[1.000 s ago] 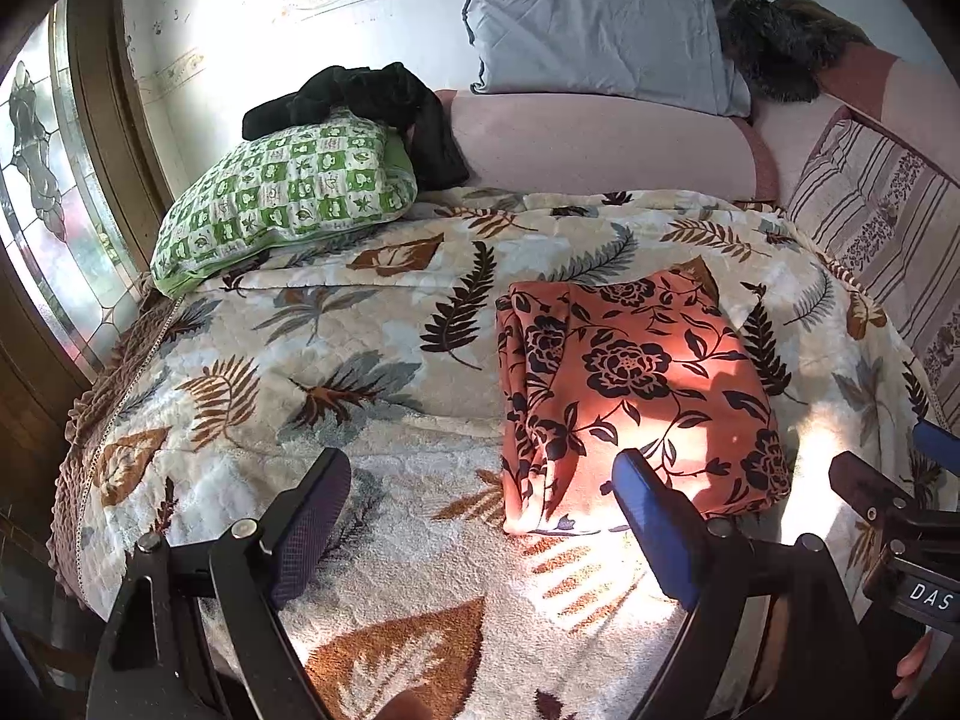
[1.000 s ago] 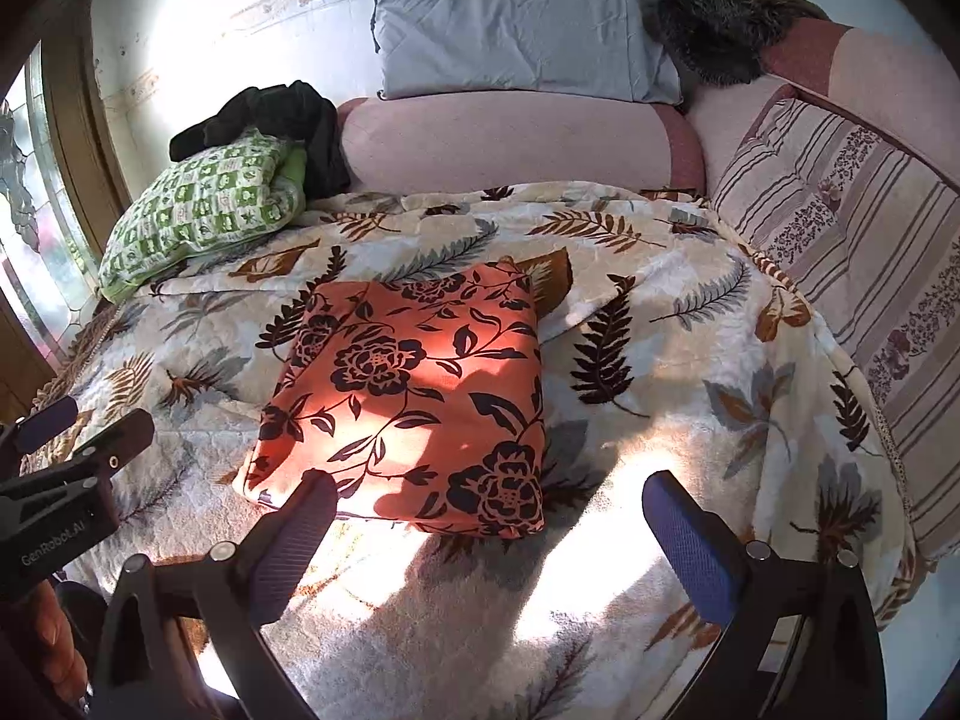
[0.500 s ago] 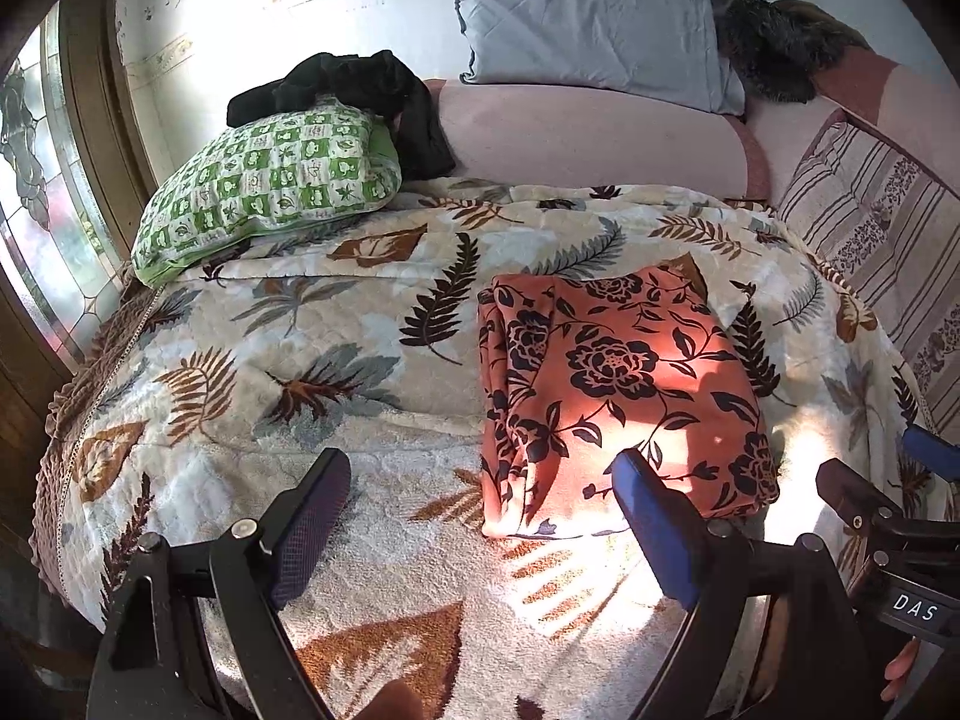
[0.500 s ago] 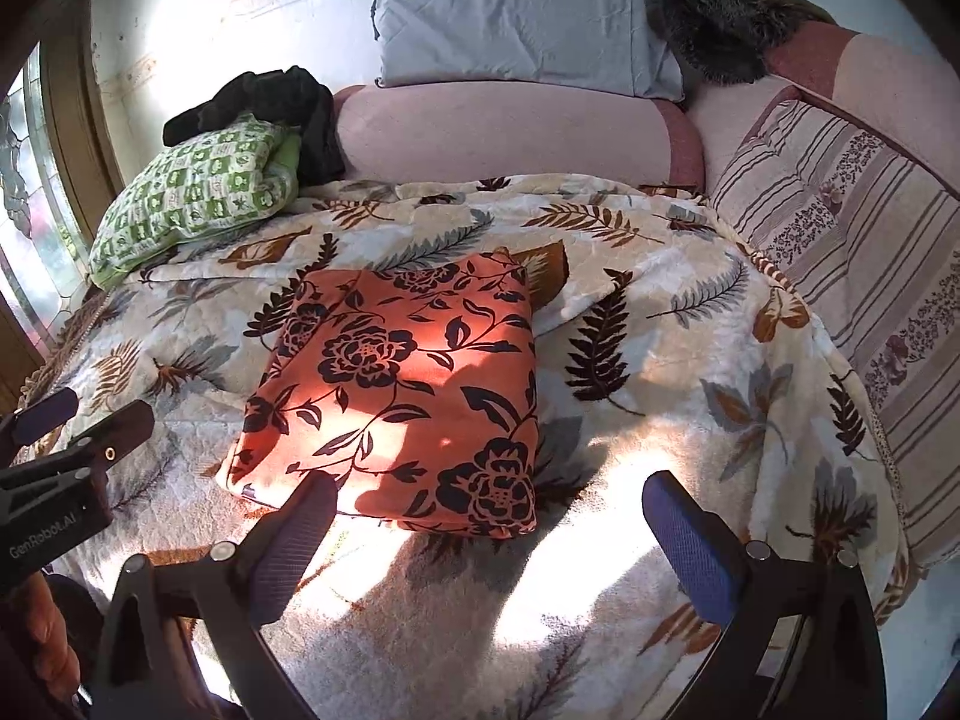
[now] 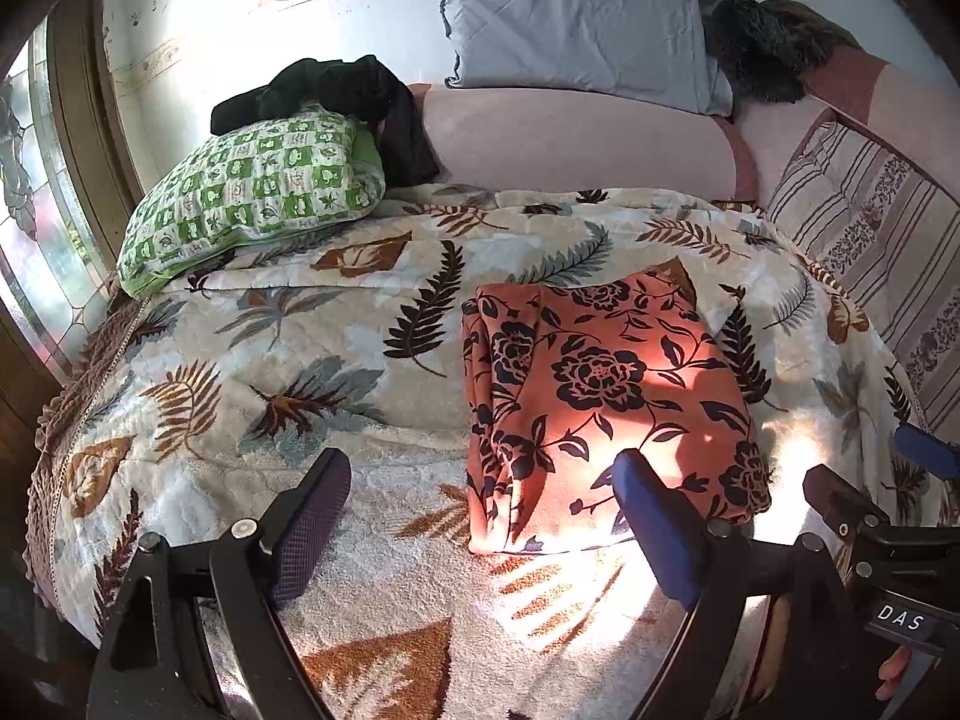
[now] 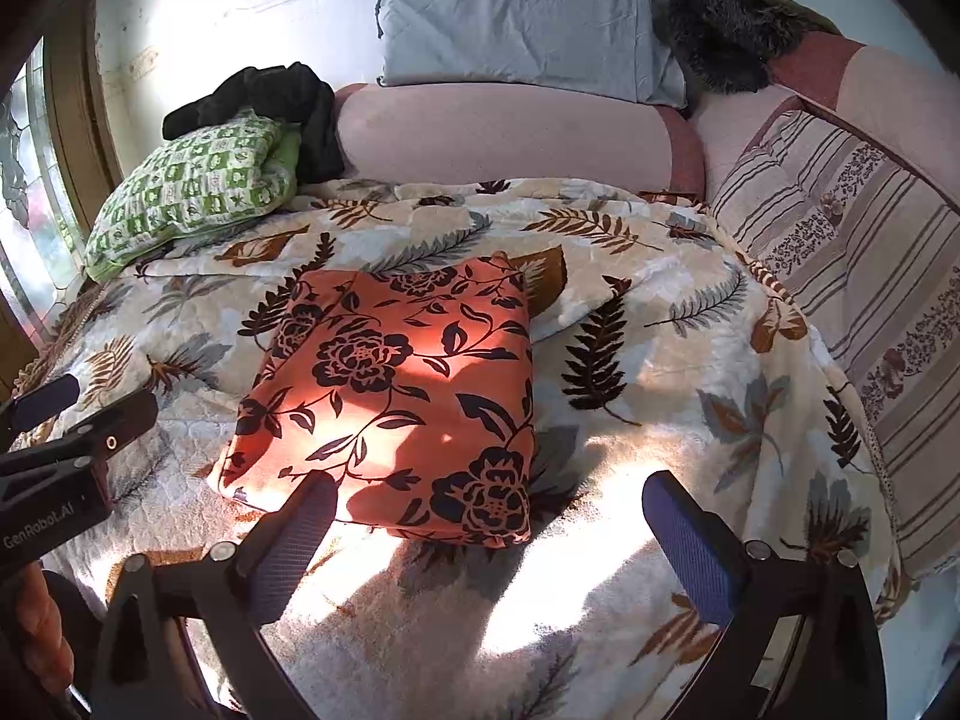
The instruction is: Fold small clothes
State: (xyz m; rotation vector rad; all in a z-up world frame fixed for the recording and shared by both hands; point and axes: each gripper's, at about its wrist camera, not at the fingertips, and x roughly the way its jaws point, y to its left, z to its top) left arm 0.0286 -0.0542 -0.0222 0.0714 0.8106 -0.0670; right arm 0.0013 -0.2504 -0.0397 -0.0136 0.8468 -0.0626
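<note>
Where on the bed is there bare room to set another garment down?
Blanket lies bare between the folded orange cloth and the green pillow. A narrower strip runs between the cloth and the striped cushion. The head end is crowded with pillows and black clothing.

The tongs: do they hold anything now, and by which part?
Nothing is held. Left tongs and right tongs are both open above the blanket, clear of the folded cloth.

Frame edge cuts off the striped cushion (image 6: 852, 276) and window (image 5: 36, 228).

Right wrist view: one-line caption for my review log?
Right gripper open above a folded orange floral garment lying on the leaf-print bedspread.
</note>
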